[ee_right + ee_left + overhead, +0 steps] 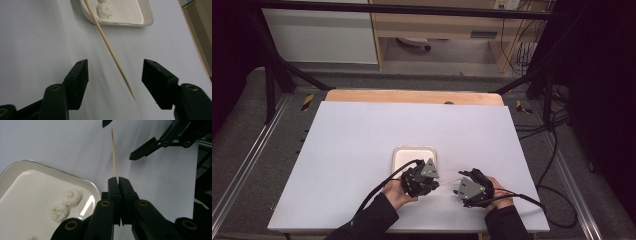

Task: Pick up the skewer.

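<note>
A lab-like recording space: a white table (362,150) inside a black metal frame (272,75), cables (557,150) trailing over grey carpet.

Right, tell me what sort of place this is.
Likely a lab or workshop set up for recording manipulation: a white table boxed in by a black metal frame, loose cables on the grey floor, and wooden shelving behind.

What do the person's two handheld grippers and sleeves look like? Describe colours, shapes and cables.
Both the left gripper and right gripper are black, each topped by a grey three-cornered plate and trailing a black cable. Their blocky black fingers hang on linkages with brass-coloured pivots. The sleeves are dark.
</note>
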Tool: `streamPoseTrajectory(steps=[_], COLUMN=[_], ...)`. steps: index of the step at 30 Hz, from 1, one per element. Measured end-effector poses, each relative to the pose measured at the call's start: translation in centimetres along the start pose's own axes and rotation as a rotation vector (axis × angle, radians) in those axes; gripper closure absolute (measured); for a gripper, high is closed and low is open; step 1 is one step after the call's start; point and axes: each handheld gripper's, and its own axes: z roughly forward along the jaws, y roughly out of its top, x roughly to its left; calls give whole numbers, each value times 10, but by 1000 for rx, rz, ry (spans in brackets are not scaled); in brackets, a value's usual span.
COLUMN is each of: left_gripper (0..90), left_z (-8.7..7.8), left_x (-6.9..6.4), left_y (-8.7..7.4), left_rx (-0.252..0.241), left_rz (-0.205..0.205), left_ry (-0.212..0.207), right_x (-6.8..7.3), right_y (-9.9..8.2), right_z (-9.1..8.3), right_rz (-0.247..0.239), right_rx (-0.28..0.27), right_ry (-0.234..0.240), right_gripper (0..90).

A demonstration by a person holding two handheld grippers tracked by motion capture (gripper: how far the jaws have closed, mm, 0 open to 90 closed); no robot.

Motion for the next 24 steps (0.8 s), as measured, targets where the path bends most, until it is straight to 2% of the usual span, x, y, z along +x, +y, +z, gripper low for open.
streamPoseTrajectory(steps=[1,2,6,7,8,16,18,19,21,22,24], left_gripper=[888,888,888,888,888,888,888,888,888,888,888], left_z=[1,1,2,3,3,4,4,4,4,4,4], left_x=[0,-1,-3,-3,-4,-6,-6,-7,-7,-7,-8], left_y=[0,1,2,3,3,3,3,3,3,2,2], left_rx=[-4,-4,0,0,1,6,8,10,9,7,8], left_rz=[1,1,7,7,10,22,26,28,32,32,33], left_ry=[-2,-4,-9,-11,-12,-24,-27,-27,-28,-28,-29], right_x=[1,1,4,4,4,7,8,8,9,9,9], right_y=[0,0,1,1,1,0,0,0,0,-1,-1], right_z=[1,1,4,4,4,6,6,6,7,7,7], right_rz=[-22,-22,-77,-107,-107,-205,-212,-235,-243,-265,-269], right_rx=[5,5,3,-1,-1,-4,-4,0,0,1,3], right_ry=[7,7,13,14,14,15,13,9,8,2,2], right_gripper=[426,426,491,520,520,672,686,718,732,756,766])
